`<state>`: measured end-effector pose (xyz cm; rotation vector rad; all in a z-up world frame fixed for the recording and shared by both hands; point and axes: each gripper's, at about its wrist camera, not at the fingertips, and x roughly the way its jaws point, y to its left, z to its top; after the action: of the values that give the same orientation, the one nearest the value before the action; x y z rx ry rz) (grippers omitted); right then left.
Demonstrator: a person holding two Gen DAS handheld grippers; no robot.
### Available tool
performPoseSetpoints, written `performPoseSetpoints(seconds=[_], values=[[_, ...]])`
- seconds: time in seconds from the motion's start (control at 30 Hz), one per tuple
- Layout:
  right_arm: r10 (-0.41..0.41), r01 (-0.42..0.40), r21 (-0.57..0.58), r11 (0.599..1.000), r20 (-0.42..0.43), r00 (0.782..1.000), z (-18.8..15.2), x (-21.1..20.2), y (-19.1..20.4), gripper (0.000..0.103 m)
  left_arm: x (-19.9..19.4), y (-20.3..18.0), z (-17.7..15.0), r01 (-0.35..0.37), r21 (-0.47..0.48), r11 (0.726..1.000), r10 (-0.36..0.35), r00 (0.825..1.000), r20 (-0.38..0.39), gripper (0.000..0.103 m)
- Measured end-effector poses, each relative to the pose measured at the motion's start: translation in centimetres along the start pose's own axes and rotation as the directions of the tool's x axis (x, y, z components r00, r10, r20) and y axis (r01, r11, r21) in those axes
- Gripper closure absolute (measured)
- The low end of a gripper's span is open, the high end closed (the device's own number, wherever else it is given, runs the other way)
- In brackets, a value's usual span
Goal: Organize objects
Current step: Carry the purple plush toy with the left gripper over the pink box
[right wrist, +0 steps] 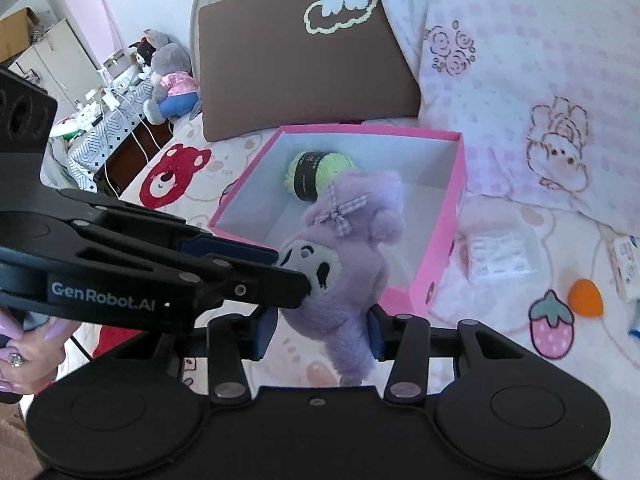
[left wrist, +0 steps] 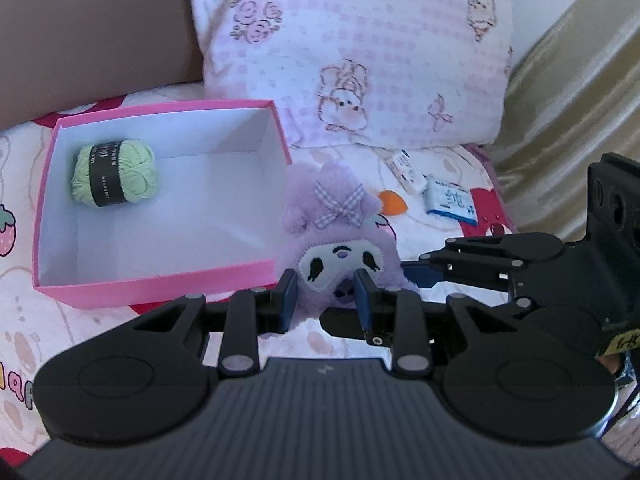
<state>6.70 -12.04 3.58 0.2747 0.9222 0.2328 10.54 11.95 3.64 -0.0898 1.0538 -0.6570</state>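
1. Midway through a tidy-up on a bed [left wrist: 24,184], a purple plush toy [right wrist: 344,264] is held just outside the near corner of an open pink box [left wrist: 160,284], both grippers on it at once.

2. Seen from the right wrist, the right gripper [right wrist: 320,334] has its blue-padded fingers [right wrist: 266,332] partly closed on the toy's lower body, the fur pressed in at both sides.

3. From the left wrist, the left gripper [left wrist: 326,300] has its fingers either side of the toy's white face patch; the right-wrist view shows them nearly closed on that face, seemingly pinching it, though how firmly is hard to judge.

4. Inside the box lies a ball of green yarn [left wrist: 114,174] with a dark label, towards the far left corner; the rest of the white floor is bare.

5. Waiting on the bedspread near a pink checked pillow [left wrist: 360,40] are an orange piece [left wrist: 394,202], a blue-and-white packet [left wrist: 452,200] and a small carton [left wrist: 408,170] beside it.

6. Judged from this, the step in hand is carrying the toy to the box, perhaps with a hand-over between grippers.

7. Next, one gripper probably needs to let go, while the other lifts the toy over the pink wall and sets it down on bare floor beside the yarn, clear of the rim.
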Motion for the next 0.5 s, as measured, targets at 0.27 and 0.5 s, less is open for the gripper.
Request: performPoseSetpoints(seconds=[0.27, 0.5], values=[[0.008, -0.007, -0.053, 0.999, 0.033, 0.999, 1.6, 2.1, -0.3, 0.057, 0.8, 2.0, 0.9, -0.024, -0.042, 0.999, 0.026, 0.999, 0.046, 0.074], [-0.032, 0.033, -0.118, 0.992, 0.011, 0.999, 4.2, 6.0, -0.7, 0.057, 3.4, 5.0, 2.8, -0.042, -0.085, 0.996, 0.046, 0.998, 0.051, 0.075]])
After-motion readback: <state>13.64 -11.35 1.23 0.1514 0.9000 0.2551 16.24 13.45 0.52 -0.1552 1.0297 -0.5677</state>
